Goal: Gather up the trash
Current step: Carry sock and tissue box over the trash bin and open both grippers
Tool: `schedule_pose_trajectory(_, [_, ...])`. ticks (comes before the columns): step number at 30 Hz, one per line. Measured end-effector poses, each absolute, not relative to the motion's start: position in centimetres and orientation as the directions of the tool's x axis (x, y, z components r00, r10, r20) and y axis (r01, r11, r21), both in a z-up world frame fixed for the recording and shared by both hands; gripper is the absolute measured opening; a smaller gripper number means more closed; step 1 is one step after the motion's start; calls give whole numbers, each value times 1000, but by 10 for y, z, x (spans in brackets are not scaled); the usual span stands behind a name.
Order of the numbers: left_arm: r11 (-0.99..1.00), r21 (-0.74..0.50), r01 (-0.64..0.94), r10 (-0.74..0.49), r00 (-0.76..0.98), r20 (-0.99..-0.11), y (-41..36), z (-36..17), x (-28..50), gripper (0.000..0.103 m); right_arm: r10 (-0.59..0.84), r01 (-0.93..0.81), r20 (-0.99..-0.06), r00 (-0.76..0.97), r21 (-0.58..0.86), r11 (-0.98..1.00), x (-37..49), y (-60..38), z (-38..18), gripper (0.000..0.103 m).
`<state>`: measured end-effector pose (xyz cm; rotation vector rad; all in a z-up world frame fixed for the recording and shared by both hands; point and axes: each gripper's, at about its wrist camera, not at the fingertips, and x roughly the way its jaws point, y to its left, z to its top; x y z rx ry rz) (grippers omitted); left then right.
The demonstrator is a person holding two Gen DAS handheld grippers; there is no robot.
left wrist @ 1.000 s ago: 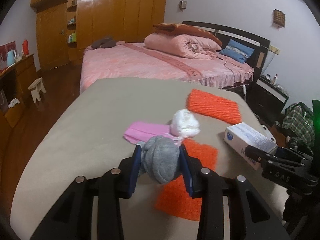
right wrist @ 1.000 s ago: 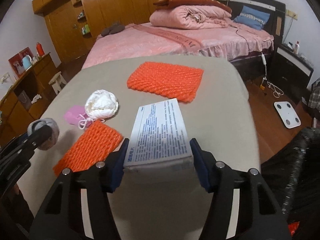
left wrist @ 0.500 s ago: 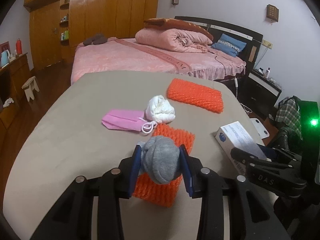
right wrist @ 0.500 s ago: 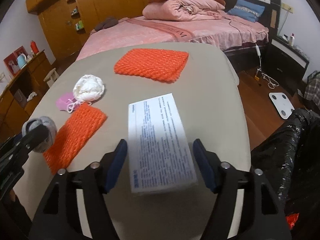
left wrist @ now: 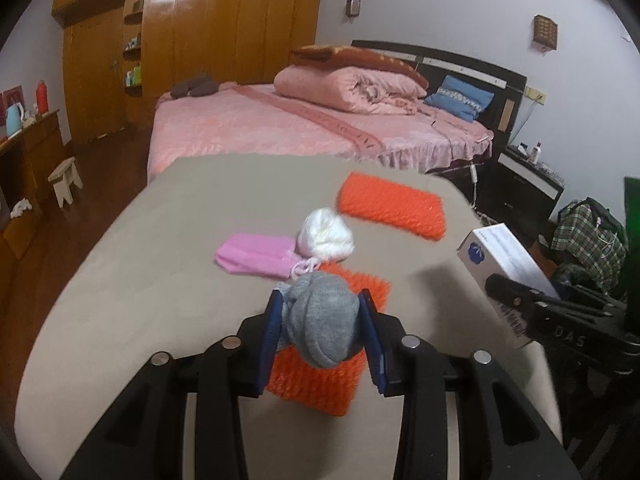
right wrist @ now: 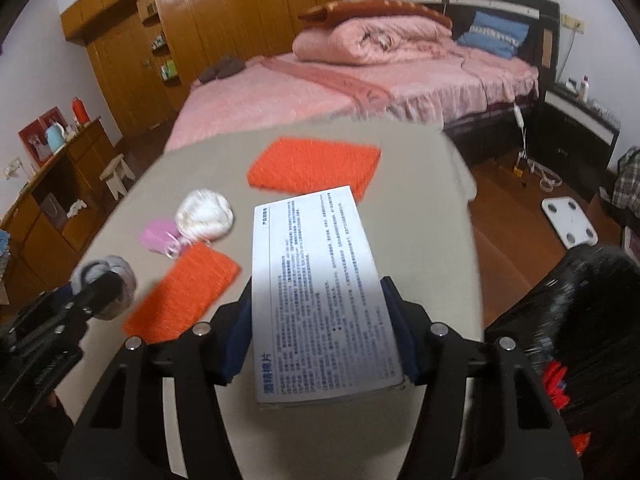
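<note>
My left gripper [left wrist: 320,298] is shut on a balled grey sock [left wrist: 324,328], held above the near orange foam net [left wrist: 316,384] on the beige table [left wrist: 160,260]. My right gripper [right wrist: 318,300] has a white printed box [right wrist: 316,264] between its jaws, which are closing, and both pads press its sides. The box is held off the table near the right edge. A crumpled white wad [left wrist: 326,234], a pink mask [left wrist: 256,256] and a second orange net [left wrist: 392,210] lie on the table.
A black trash bag [right wrist: 580,320] stands open beside the table's right edge. A pink bed [left wrist: 300,136] lies beyond the table, with a dark nightstand [left wrist: 528,188] to its right. A white scale [right wrist: 570,220] lies on the wooden floor.
The right jaws spread around the box half a second ago and have come back against its sides, and the box has risen. The left gripper shifted slightly, still holding the sock.
</note>
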<state>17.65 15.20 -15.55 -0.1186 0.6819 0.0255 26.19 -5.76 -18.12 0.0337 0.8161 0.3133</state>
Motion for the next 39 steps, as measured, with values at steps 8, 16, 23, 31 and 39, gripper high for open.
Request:
schedule_pose_trajectory(8, [994, -105, 2, -61, 823, -565, 116, -110, 156, 38, 286, -246, -643, 711, 153, 957, 229, -96, -124, 58])
schedule_pose_trajectory(16, [987, -127, 102, -152, 852, -501, 72, -72, 134, 38, 238, -195, -595, 767, 138, 971, 191, -154, -86, 55])
schedule_pose_trajectory(23, [969, -125, 212, -246, 840, -484, 18, -63, 127, 38, 169, -125, -606, 777, 114, 986, 171, -202, -87, 53])
schedule_pose_trajectory(31, [939, -122, 322, -338, 801, -494, -40, -66, 129, 38, 95, -27, -604, 792, 121, 992, 153, -254, -95, 53])
schedule_pose_trajectory(39, [890, -136, 434, -442, 755, -485, -94, -65, 139, 38, 25, 64, -600, 800, 127, 990, 146, -302, -101, 54])
